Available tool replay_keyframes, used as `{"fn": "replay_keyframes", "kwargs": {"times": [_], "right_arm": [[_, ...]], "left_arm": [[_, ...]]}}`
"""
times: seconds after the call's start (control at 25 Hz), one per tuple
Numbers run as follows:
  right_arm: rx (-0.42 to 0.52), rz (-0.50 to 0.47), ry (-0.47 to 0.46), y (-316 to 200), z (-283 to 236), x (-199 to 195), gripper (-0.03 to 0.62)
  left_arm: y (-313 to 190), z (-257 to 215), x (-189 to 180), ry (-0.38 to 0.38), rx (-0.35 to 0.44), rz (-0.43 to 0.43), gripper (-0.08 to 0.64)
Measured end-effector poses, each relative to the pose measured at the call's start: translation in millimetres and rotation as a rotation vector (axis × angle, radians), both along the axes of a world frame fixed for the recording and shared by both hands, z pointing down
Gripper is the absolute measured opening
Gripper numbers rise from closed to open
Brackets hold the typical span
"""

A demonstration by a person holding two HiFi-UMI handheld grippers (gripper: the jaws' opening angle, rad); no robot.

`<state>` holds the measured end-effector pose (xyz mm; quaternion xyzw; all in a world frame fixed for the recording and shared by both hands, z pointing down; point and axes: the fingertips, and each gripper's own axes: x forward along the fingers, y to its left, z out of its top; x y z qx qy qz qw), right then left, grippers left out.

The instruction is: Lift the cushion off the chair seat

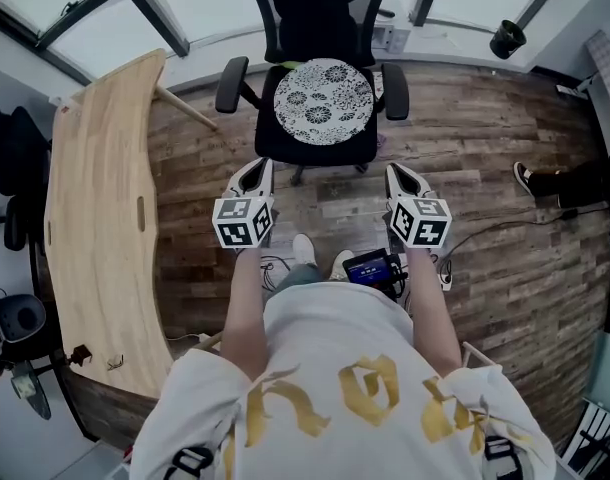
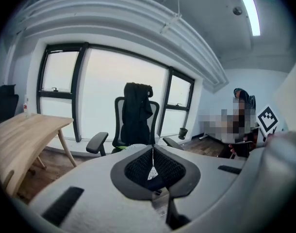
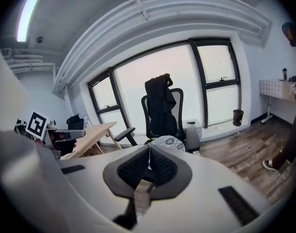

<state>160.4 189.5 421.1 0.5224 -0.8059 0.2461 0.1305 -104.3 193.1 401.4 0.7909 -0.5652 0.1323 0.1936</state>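
The cushion (image 1: pixel 322 102), round and white with a dark floral print, is seen lying flat on the black seat (image 1: pixel 315 151) of the chair (image 1: pixel 315 63). It lies at twelve o'clock from the two grippers and is touched by neither. A dark garment (image 1: pixel 315 3) is draped over the chair's backrest, and the armrests (image 1: pixel 231 83) are set at nine and three o'clock of the cushion.

The left gripper (image 1: pixel 256 167) is held at about seven o'clock of the cushion, short of the seat's front edge. Its jaws are pressed fully together, and nothing is gripped between them. The right gripper (image 1: pixel 397 171) is held at about five o'clock of the cushion, likewise short of the seat. Its jaws are also brought fully together and are empty. Both grippers are pointed toward the chair and tilted somewhat downward.

A pale wooden desk (image 1: pixel 100 228) is placed at nine o'clock of the person, along the left side of the head view. The floor (image 1: pixel 485 138) is laid in dark wooden planks. At three o'clock, another person's shoe (image 1: pixel 525 176) is seen on the floor, well apart from the chair.
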Motion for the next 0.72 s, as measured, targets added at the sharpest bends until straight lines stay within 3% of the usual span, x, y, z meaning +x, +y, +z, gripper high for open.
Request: {"fn": "replay_keyframes", "kwargs": {"times": [0.4, 0.72], "right_arm": [[-0.010, -0.007, 0.001, -1, 4, 1, 0.012], [-0.012, -0.021, 0.025, -3, 12, -1, 0.012]], "left_arm": [[9, 3, -2, -0.028, -0.014, -0.019, 0.014], [10, 11, -4, 0.004, -0.014, -0.044, 0.014]]}}
